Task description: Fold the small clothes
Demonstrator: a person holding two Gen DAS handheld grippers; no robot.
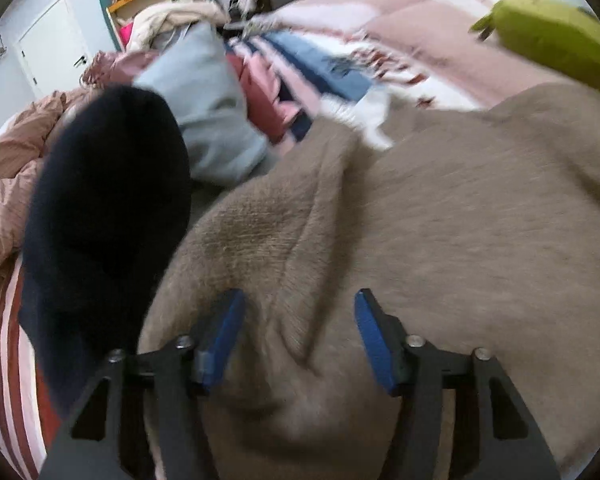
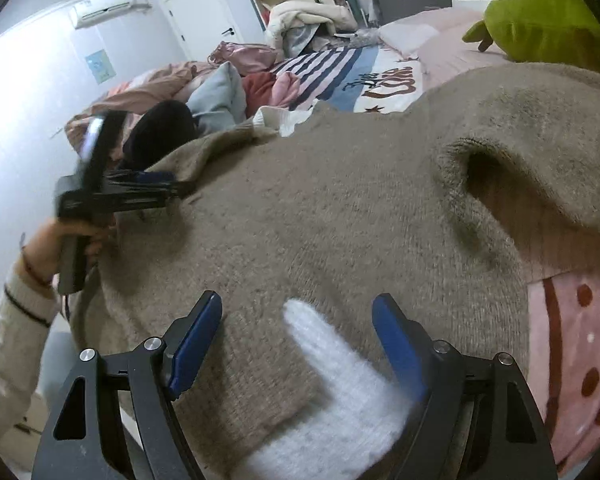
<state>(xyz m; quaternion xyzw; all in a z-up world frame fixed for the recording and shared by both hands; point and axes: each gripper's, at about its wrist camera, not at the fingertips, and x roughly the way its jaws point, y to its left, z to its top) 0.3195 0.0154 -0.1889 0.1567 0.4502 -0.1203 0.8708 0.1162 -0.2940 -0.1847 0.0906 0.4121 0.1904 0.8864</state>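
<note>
A tan fuzzy knit sweater [image 1: 440, 216] lies spread over the bed and fills both views [image 2: 340, 216]. It has a white cuff [image 2: 340, 384] and a sleeve opening [image 2: 480, 184] at the right. My left gripper [image 1: 298, 300] is open, its blue pads either side of a raised fold of the sweater. It also shows in the right wrist view [image 2: 164, 184] at the sweater's left edge, held by a hand. My right gripper [image 2: 298, 304] is open, with the white cuff lying between its fingers.
A black garment [image 1: 108, 208], a light blue garment [image 1: 212, 112] and red and pink clothes [image 1: 268, 92] lie beyond the sweater. A striped blanket [image 2: 332, 68] covers the bed. A green plush toy [image 2: 548, 20] sits far right. A pink dotted sheet [image 2: 580, 340] lies at right.
</note>
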